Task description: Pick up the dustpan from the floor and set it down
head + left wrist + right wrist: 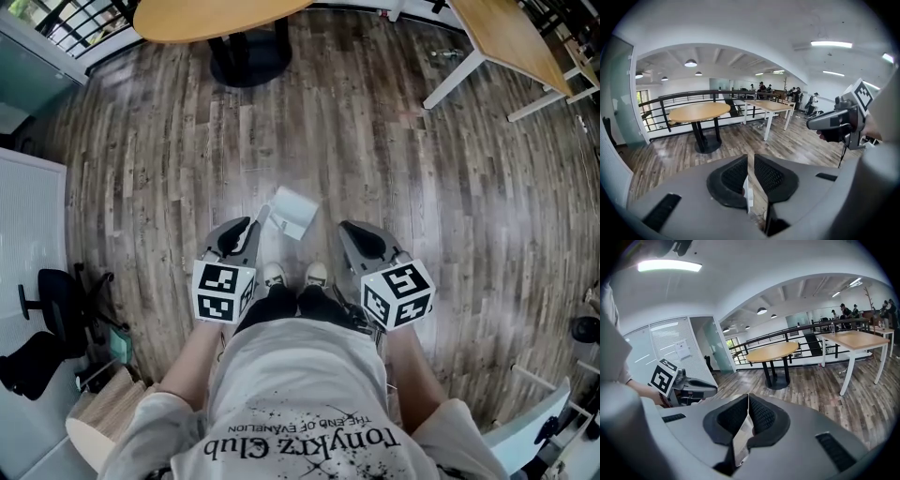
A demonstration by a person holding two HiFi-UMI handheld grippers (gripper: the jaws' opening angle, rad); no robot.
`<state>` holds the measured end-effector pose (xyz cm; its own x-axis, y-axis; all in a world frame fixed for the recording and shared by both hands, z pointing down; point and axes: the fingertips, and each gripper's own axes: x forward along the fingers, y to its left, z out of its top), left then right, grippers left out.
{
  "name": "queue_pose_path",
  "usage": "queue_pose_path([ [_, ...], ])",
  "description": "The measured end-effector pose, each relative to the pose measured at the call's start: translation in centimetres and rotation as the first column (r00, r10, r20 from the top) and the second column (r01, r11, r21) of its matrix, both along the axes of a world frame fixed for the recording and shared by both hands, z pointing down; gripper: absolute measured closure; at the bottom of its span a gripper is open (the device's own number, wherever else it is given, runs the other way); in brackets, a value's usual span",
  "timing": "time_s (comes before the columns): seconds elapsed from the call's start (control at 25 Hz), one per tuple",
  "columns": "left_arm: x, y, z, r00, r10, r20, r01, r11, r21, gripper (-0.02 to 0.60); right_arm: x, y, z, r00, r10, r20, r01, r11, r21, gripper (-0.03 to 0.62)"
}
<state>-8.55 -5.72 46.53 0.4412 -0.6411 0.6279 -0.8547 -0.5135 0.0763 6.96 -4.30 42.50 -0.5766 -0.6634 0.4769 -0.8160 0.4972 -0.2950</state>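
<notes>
In the head view a white dustpan [295,214] shows over the wood floor [394,178], just ahead of the person's shoes [273,274]. Its thin handle runs back to the tip of my left gripper [248,225]. In the left gripper view the jaws stand nearly together, with a thin white edge of the dustpan [748,199] lying against the left pad. My right gripper [345,228] is held beside it, apart from the dustpan. In the right gripper view its jaws [748,397] meet at the tips. A pale surface shows in the slit beneath them; I cannot tell what it is.
A round wooden table [206,14] on a black base [248,56] stands ahead. A rectangular desk [511,37] with white legs is at the far right. A black office chair [47,319] sits at the left by a white partition [28,234].
</notes>
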Motion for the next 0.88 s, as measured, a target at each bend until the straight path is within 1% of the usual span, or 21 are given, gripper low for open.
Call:
queue_pose_path([
  [0.04, 0.4, 0.2, -0.5, 1.0, 0.013, -0.001, -0.013, 1.0, 0.006, 0.527, 0.0, 0.0, -0.4, 1.0, 0.0, 0.0, 0.0, 1.0, 0.005, 0.568],
  [0.16, 1.1, 0.8, -1.6, 0.999, 0.035, -0.022, -0.034, 0.999, 0.013, 0.546, -0.4, 0.2, -1.4, 1.0, -0.004, 0.0, 0.004, 1.0, 0.021, 0.568],
  [0.28, 1.5, 1.3, -3.0, 0.996, 0.031, -0.081, -0.03, 0.999, 0.019, 0.557, -1.0, 0.5, -2.1, 1.0, -0.013, 0.002, 0.013, 0.999, 0.035, 0.568],
  [0.36, 1.7, 1.4, -4.3, 0.993, 0.034, -0.11, -0.029, 0.999, 0.04, 0.558, -1.4, 0.6, -2.3, 1.0, -0.018, 0.001, 0.018, 0.999, 0.04, 0.568],
  [0.48, 1.9, 1.4, -5.7, 0.993, 0.042, -0.11, -0.034, 0.997, 0.072, 0.558, -1.7, 0.7, -2.3, 1.0, -0.019, 0.004, 0.019, 0.999, 0.042, 0.568],
  [0.56, 1.8, 1.5, -6.2, 0.993, 0.047, -0.108, -0.039, 0.996, 0.08, 0.558, -2.0, 0.8, -2.4, 1.0, -0.017, 0.011, 0.016, 0.999, 0.044, 0.568],
  [0.88, 0.9, 2.2, -5.9, 0.993, 0.044, -0.105, -0.037, 0.997, 0.069, 0.558, -3.4, 0.8, -2.7, 0.999, -0.039, 0.017, 0.037, 0.997, 0.061, 0.568],
])
